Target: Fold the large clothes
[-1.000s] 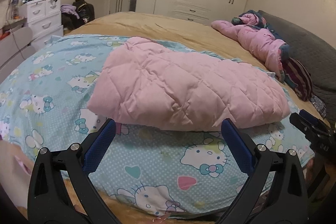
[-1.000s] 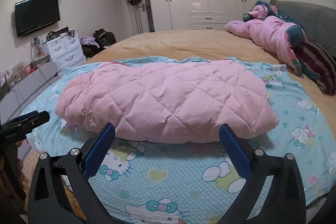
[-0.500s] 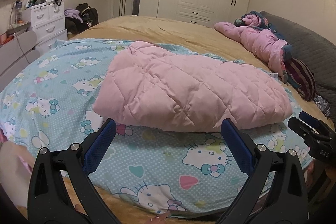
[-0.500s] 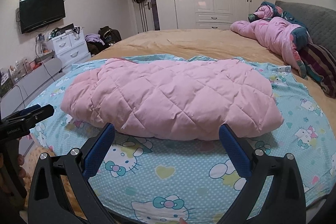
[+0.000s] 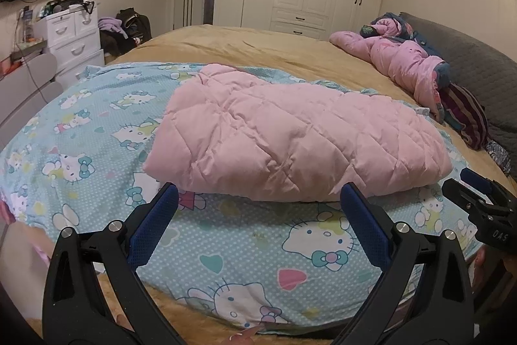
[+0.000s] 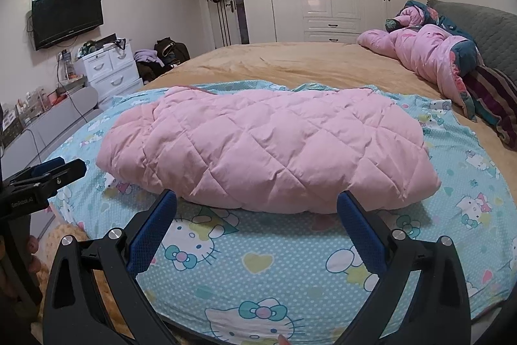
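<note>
Pink quilted coat [image 5: 290, 138] lay ahead of both fingertip pairs, folded into compact bundle on cartoon-cat sheet [image 6: 265, 277], clear of all pads. Left gripper [image 5: 258, 202] spread wide, holding nothing. Right gripper [image 6: 257, 206] likewise wide, empty. Judged: this garment's folding largely done. Second pink coat [image 6: 426, 54] lay crumpled far ahead to right, apparently unfolded.

Left gripper [image 5: 258, 193] level, blue-padded fingers [image 5: 155, 222] spread wide, empty. Right gripper [image 6: 257, 199] alongside, same height, fingers [image 6: 360, 225] equally wide apart, gripping nothing.
</note>
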Motion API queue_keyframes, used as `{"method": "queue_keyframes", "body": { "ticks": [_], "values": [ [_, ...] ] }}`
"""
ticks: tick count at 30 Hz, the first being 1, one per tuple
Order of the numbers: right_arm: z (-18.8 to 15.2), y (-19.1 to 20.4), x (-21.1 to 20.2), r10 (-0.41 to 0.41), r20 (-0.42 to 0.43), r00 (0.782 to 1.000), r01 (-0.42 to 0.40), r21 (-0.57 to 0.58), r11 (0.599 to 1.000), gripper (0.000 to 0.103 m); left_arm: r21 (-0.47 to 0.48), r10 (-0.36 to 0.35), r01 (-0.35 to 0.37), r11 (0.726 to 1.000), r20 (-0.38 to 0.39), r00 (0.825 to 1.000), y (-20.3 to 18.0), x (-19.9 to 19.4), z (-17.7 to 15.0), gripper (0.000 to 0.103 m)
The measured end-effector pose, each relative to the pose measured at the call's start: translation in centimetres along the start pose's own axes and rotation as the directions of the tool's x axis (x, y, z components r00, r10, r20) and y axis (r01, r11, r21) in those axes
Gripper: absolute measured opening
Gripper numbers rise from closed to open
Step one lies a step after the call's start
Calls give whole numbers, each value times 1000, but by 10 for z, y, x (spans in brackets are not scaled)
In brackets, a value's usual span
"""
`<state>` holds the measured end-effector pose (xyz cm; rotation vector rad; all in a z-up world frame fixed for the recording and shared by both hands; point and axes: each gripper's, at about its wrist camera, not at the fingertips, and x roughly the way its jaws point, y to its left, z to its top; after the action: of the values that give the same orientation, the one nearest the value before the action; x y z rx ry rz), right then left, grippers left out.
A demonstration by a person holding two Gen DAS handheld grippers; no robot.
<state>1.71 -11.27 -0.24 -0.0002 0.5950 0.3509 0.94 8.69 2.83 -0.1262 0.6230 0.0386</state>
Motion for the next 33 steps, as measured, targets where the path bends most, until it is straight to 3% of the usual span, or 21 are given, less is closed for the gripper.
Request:
{"method": "queue_keyframes", "body": {
  "ticks": [33],
  "values": [
    [-2, -1, -1, 1, 4, 1000, -1, 6, 1000, 99, 11, 17, -17, 1000, 3, 1000, 1, -3, -1, 94]
  ]
}}
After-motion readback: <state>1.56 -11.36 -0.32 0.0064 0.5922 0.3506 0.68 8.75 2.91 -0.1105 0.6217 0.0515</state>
